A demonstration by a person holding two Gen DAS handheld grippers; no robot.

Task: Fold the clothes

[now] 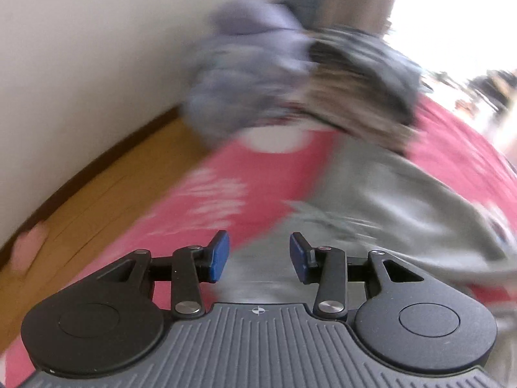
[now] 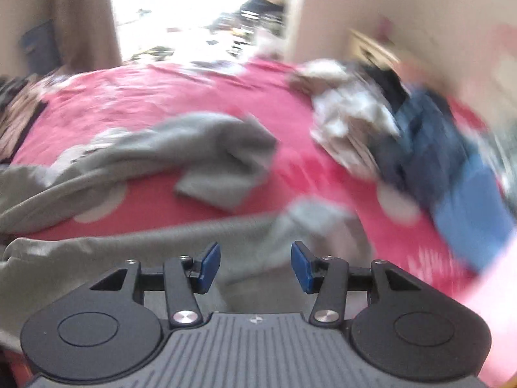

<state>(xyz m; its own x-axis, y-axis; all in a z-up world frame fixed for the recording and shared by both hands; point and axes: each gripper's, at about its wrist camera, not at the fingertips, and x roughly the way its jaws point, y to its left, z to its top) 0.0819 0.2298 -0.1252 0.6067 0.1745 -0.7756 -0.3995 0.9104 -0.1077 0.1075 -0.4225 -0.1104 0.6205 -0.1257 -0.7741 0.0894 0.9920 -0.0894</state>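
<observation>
Grey garment (image 2: pixel 135 168) lies spread across the near side of the bed (image 2: pixel 168 97), over its red cover, with its long axis running roughly along the near edge. Its cloth lies right below both claws. One bunched part, which looks like a sleeve, lies further in towards the middle of the bed, ahead of the right claw (image 2: pixel 256 266).

The right claw stands about half open with nothing between its blue pads. The left claw (image 1: pixel 259 257) is likewise parted and empty, and no cloth is pinched in it.

Neither hand looks clearly nearer, since the cloth lies under both.

No basket or box is visible. Unfolded clothes sit in loose heaps: a pile (image 2: pixel 420 142) towards the far right corner, another pile (image 1: pixel 290 74) at the bed's far left edge.
</observation>
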